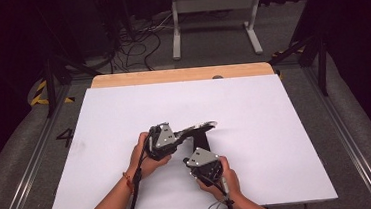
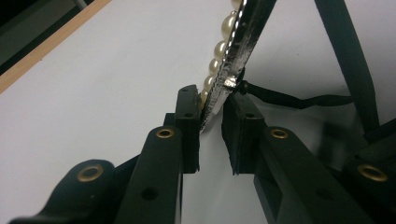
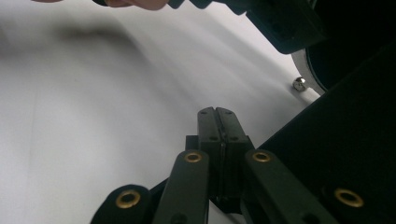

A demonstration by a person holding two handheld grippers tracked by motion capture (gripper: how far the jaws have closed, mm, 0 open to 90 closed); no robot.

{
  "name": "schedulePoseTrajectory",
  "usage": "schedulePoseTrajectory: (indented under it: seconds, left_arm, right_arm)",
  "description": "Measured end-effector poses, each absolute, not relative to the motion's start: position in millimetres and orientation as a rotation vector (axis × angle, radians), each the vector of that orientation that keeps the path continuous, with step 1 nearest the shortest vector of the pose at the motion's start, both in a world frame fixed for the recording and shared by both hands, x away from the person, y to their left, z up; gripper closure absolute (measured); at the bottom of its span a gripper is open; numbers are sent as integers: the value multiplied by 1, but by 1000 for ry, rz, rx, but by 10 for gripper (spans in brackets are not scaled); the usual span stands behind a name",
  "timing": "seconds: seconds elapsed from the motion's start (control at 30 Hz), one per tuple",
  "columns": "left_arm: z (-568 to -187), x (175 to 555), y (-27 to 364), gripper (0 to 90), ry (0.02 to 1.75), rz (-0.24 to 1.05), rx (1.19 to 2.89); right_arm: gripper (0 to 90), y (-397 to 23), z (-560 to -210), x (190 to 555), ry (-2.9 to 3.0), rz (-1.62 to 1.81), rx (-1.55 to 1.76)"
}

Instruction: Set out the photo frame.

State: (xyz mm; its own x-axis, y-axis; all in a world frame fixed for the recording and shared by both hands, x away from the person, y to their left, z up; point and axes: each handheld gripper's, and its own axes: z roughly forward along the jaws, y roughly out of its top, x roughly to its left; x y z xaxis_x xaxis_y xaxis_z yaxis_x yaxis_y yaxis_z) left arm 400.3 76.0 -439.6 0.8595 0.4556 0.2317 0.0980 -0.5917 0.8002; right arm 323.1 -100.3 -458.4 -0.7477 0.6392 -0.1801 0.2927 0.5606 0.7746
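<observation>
Nearest the high camera, the person's two forearms come in over the white tabletop, each hand holding a black two-jaw tool. In the left gripper view, the left gripper has its jaws nearly closed on the lower edge of a flat, silver-rimmed plaque edged with cream pearl beads, which stands tilted off the tabletop just right of the left hand. A thin black cord runs from the plaque's rim toward a broad black strap hanging beside it. The right gripper sits nearer and to the right, its jaws pressed fully together with nothing visible between them, beside a large black panel.

Judging by this, the step is lifting or turning the plaque. It would go best with the grip held steady on the thin rim, since little of the edge lies between the pads, and with the cord left slack.

What the plaque belongs to is hard to tell: its top is cut off, and the black panel's shape is unclear.
</observation>
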Motion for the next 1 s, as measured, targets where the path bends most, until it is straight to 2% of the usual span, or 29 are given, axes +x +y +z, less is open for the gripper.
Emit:
schedulePoseTrajectory:
  seconds: [0.2, 0.37, 0.53, 1.0]
  left_arm:
    - [-441, 402, 76, 758, 405, 514, 2154]
    - [-445, 406, 73, 656, 411, 489, 2141]
    - [-448, 408, 69, 745, 410, 496, 2135]
    - [-444, 402, 68, 786, 376, 547, 2191]
  right_arm:
    - [900, -104, -460, 323, 2365, 1063, 765]
    - [900, -102, -463, 325, 2374, 1061, 780]
    - [900, -101, -464, 325, 2379, 1061, 781]
    - [900, -118, -462, 330, 2405, 1122, 850]
